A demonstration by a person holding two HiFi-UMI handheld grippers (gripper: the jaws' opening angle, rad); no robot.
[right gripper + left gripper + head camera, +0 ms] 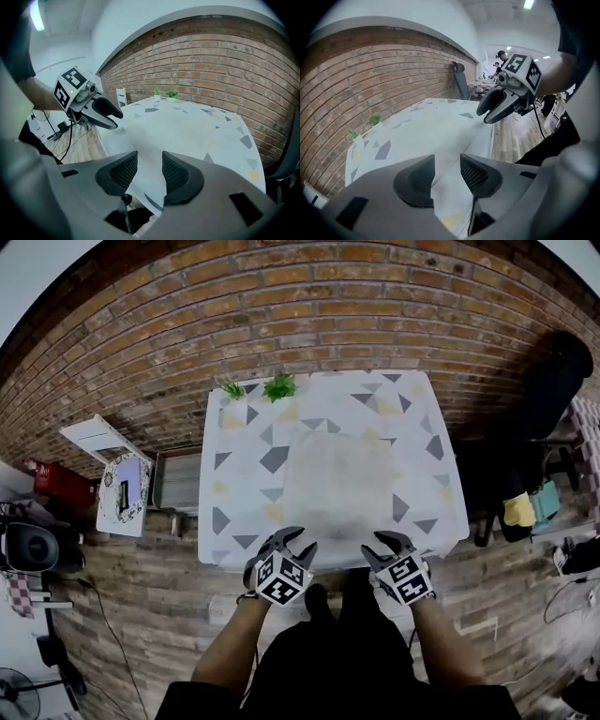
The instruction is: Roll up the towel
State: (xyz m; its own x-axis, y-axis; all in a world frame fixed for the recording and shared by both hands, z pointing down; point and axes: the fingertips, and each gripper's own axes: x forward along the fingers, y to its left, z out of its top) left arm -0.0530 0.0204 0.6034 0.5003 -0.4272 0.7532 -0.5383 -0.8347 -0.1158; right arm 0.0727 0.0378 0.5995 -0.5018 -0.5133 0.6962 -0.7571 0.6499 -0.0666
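the head view looks steeply down from over the person, taking in the whole table with the brick wall at its far side. the left gripper view sits low and close behind the left gripper, facing across the table, and catches the right gripper at upper right. the right gripper view faces across from the other side. all three share the table, the brick wall and the plants.

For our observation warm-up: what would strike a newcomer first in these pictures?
The open left tongs and right tongs, each with a marker cube, hover at the near edge of a triangle-patterned table. A pale towel lies flat on it. Behind: a brick wall, two small plants before it.
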